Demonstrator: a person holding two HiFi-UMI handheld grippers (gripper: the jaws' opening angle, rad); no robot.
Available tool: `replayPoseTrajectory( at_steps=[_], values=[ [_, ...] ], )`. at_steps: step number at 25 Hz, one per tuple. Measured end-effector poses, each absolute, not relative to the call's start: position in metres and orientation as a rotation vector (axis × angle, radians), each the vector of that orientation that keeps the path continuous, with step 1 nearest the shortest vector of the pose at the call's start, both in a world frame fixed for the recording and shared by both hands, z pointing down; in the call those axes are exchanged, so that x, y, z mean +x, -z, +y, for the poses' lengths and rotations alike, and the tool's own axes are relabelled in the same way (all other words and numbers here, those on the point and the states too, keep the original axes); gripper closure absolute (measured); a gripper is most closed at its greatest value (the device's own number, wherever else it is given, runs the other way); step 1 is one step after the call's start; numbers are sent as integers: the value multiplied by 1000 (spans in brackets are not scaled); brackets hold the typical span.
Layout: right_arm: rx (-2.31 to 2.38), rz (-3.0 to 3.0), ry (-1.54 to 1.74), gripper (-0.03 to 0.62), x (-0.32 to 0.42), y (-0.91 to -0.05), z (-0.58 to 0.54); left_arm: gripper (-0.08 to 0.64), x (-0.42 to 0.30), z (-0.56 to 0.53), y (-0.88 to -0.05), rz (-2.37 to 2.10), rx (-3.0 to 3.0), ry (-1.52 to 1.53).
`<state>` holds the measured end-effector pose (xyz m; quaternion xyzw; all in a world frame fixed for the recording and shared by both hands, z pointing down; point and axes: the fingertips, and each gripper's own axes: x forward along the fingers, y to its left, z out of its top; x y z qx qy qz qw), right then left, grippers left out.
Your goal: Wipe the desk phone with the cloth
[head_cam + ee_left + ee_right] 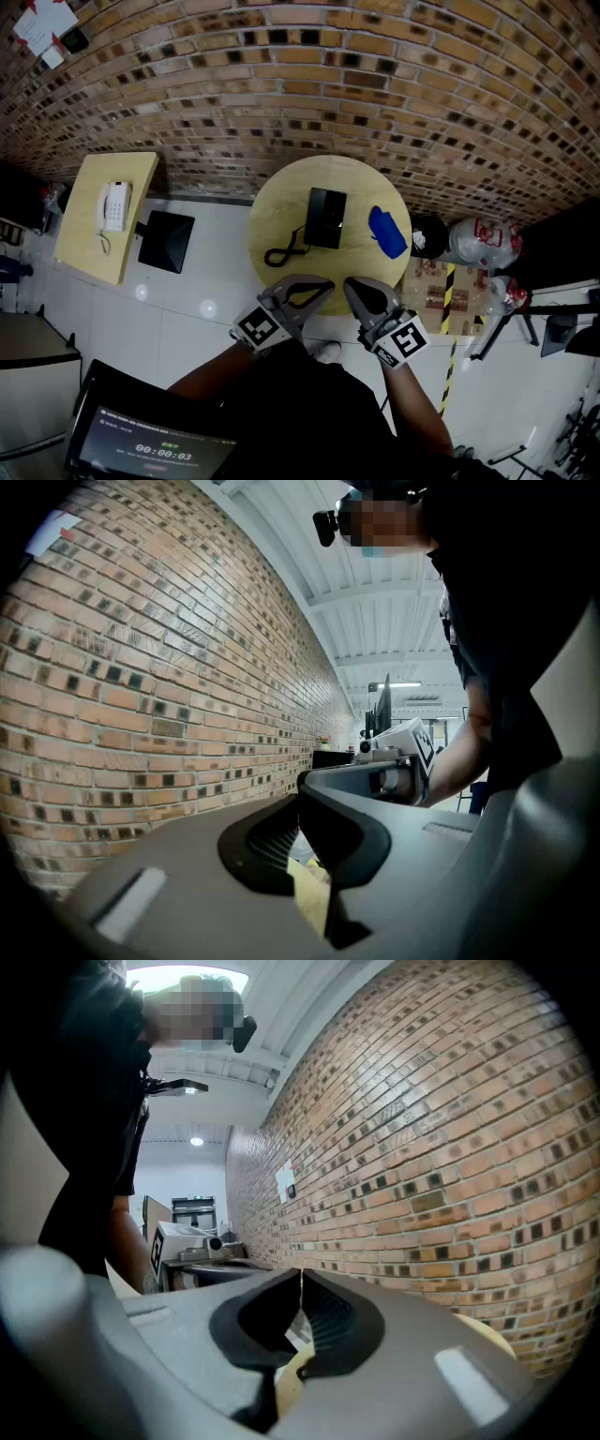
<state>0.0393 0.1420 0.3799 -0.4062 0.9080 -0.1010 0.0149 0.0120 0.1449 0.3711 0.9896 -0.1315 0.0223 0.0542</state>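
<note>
Both pairs of jaws are clenched, with nothing between them. The left gripper [323,283] and right gripper [352,286] are held side by side over the near edge of the round table [281,211]. The desk phone [325,217] is seen beyond the tips at mid-table. The blue cloth [387,232] is laid to its right, apart from it.

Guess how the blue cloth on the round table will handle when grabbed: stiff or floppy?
Likely floppy: the blue cloth lies in a crumpled, uneven heap. Probably light, so it may bunch or slide on the smooth round table if pushed. Unlikely to roll.
</note>
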Motion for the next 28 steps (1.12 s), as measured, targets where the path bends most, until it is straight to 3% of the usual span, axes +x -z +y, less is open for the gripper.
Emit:
replayPoseTrajectory(
  at_steps=[20, 28],
  values=[
    [-1593, 2710, 504, 574, 113, -460, 64, 563, 47, 73, -420, -269, 2975, -163],
    [-1789, 2683, 728, 474, 163, -540, 33, 563, 71, 49, -447, -147, 2958, -233]
  ],
)
